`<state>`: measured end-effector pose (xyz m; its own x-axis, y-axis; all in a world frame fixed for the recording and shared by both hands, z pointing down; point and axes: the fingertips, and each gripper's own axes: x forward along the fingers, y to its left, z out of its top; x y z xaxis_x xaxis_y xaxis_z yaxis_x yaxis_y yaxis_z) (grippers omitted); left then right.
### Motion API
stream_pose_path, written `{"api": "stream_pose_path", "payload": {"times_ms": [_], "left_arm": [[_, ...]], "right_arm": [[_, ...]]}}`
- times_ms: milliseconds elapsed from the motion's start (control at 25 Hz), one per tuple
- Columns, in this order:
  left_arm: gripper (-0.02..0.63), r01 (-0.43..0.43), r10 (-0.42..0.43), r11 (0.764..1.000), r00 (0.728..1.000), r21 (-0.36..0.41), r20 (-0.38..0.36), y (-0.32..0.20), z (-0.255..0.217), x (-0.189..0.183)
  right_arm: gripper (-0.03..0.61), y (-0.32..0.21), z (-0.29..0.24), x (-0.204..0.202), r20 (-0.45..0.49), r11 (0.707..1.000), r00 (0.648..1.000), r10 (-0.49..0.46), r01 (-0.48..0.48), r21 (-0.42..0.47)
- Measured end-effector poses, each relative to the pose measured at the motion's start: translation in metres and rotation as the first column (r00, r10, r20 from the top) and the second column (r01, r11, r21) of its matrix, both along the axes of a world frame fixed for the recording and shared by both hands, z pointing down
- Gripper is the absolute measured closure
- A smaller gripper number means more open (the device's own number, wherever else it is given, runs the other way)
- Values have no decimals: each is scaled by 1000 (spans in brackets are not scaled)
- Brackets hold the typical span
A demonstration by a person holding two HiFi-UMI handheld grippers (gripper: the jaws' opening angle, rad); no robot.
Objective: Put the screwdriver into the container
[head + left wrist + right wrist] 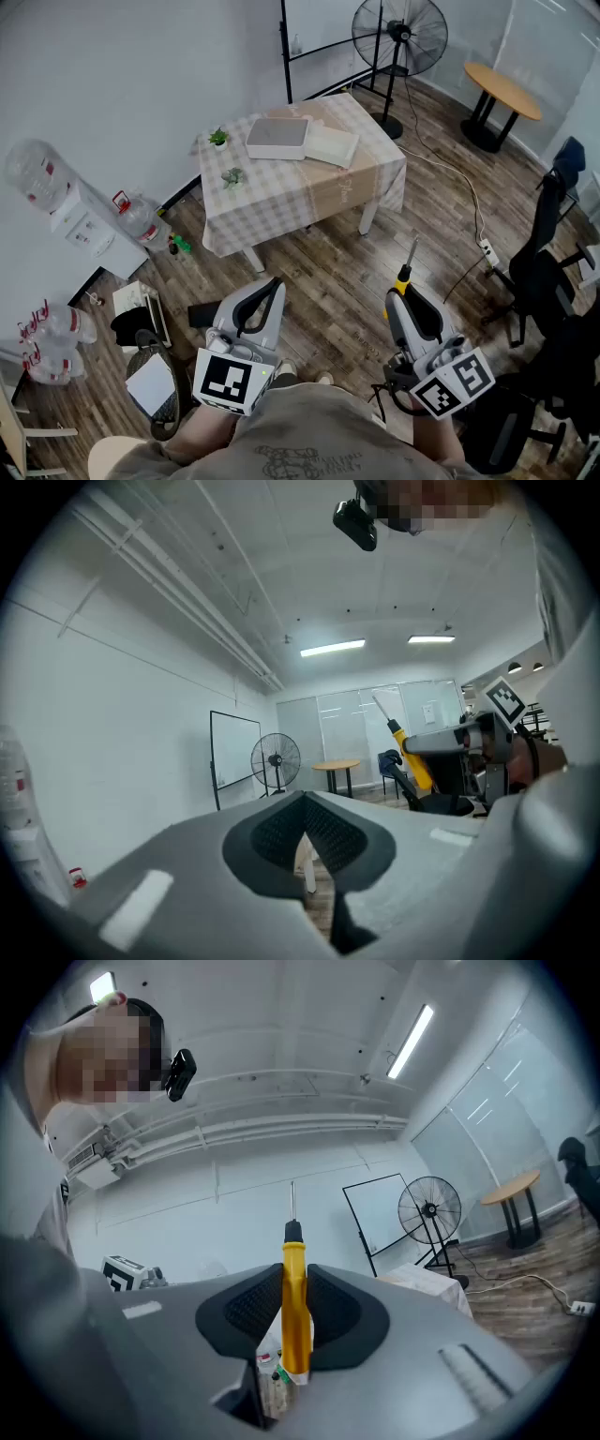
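Note:
My right gripper (pixel 405 296) (pixel 296 1283) is shut on a yellow-handled screwdriver (pixel 404 277) (pixel 296 1312), whose metal shaft sticks out past the jaws. In the left gripper view the screwdriver (pixel 413 757) shows at the right, held up in the air. My left gripper (pixel 273 287) (pixel 305 803) is shut, its pads meeting at the tip with nothing between them. Both grippers hang over the wooden floor, well short of the table. A flat grey container (pixel 277 138) lies on the checked tablecloth of the table (pixel 281 202) ahead.
A pale flat item (pixel 330 145) and two small plants (pixel 218 137) share the table. A standing fan (pixel 399 33) and a round wooden table (pixel 502 89) stand behind. Office chairs (pixel 544 272) and a power strip (pixel 487 251) are at the right, water bottles (pixel 141 220) at the left.

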<state>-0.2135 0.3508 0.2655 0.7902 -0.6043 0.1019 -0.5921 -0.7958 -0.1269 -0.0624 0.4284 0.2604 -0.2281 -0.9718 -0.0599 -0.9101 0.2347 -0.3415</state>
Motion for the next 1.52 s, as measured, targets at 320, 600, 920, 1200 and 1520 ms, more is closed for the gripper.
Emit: {"api": "stream_pose_path", "payload": {"times_ms": [320, 600, 920, 1200, 1520], "left_arm": [[614, 5, -5, 1000, 1000, -17, 10, 6, 5, 3], [614, -13, 14, 999, 999, -35, 30, 16, 13, 15], [614, -14, 15, 999, 999, -34, 31, 16, 12, 23], [614, -24, 25, 999, 1000, -34, 19, -8, 13, 30], [614, -28, 29, 999, 999, -44, 23, -71, 18, 53]], "right_arm": [[471, 5, 8, 3, 2, 1000, 1000, -1, 1, -19], [471, 15, 12, 9, 5, 1000, 1000, -12, 12, -24], [471, 18, 20, 12, 1, 999, 1000, -15, 15, -46], [471, -5, 27, 24, 5, 998, 1000, 1, -1, -67], [471, -67, 36, 44, 0, 996, 1000, -2, 2, -92]]}}
